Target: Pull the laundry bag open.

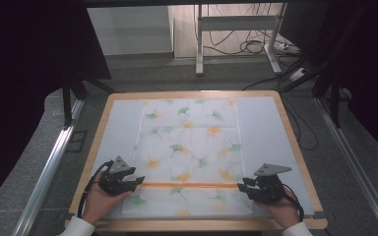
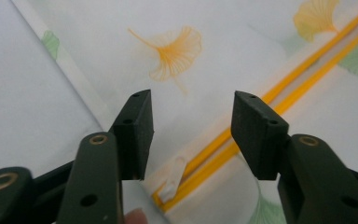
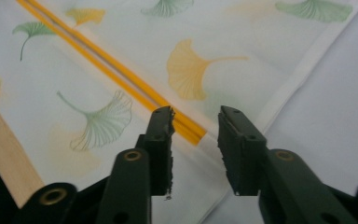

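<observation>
Both the left gripper (image 2: 191,135) and right gripper (image 3: 196,149) are seen parted, nothing held, above opposite ends of the orange zipper (image 1: 189,185) of a flat ginkgo-printed fabric cover (image 1: 187,147).

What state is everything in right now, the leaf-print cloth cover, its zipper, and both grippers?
Leaf-print cloth cover: spread flat on the table, unfolded.
Orange zipper: appears closed along its length, white pull lying flat at the left end.
Left gripper: jaws open, straddling the zipper's pull end, gripping nothing.
Right gripper: jaws open over the zipper's other end, gripping nothing.
</observation>
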Motion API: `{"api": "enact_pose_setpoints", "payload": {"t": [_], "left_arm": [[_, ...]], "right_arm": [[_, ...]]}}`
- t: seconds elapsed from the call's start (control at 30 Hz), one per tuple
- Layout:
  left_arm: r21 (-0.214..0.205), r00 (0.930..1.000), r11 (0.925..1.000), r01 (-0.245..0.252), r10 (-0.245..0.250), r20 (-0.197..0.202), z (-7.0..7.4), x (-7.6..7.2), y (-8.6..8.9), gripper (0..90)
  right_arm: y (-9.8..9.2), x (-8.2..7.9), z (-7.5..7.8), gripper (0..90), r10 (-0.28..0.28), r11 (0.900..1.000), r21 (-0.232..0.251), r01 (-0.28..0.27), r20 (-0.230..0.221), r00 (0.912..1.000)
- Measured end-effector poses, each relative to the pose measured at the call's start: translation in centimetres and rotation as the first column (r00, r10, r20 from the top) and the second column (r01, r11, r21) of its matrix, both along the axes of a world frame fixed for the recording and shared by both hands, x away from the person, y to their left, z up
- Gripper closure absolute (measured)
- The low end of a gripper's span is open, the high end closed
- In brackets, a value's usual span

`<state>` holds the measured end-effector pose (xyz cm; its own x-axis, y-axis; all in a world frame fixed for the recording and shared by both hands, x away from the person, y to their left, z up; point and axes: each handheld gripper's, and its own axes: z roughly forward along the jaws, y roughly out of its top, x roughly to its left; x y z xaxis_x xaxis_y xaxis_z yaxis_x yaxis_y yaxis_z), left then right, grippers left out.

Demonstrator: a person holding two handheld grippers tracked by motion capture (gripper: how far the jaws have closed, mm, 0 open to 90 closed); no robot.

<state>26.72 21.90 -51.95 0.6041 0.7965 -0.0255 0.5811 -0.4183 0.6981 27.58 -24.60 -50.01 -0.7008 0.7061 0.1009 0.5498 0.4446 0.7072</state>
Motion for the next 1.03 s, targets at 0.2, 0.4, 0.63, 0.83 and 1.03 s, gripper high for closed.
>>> {"api": "enact_pose_setpoints", "payload": {"t": [0.2,0.4,0.63,0.83,1.03], "left_arm": [[-0.029,0.9984,0.998,-0.056,0.057,0.006,0.3,1.0,-0.4,44.4],[-0.07,0.9937,0.9913,-0.112,0.111,-0.008,0.3,2.5,-0.8,41.8],[-0.063,0.9897,0.9882,-0.14,0.141,0.023,0.4,2.6,0.0,41.5],[-0.088,0.9904,0.9875,-0.131,0.134,0.035,0.6,1.9,0.7,41.1],[-0.083,0.9917,0.989,-0.123,0.125,0.029,0.2,1.6,0.8,39.9]], "right_arm": [[0.1,1.6,0.1,52.6,-0.022,0.9996,0.02,0.022,0.017,0.9996],[0.4,3.7,0.1,45.9,-0.043,0.9991,0.002,0.043,0.064,0.997],[-0.3,5.0,-0.3,42.5,-0.074,0.9962,-0.038,0.078,0.085,0.9936],[-1.3,4.6,0.0,42.0,-0.105,0.9943,-0.007,0.106,0.107,0.9887],[-1.0,4.2,0.0,41.1,-0.09,0.9952,-0.028,0.094,0.119,0.9888]]}}
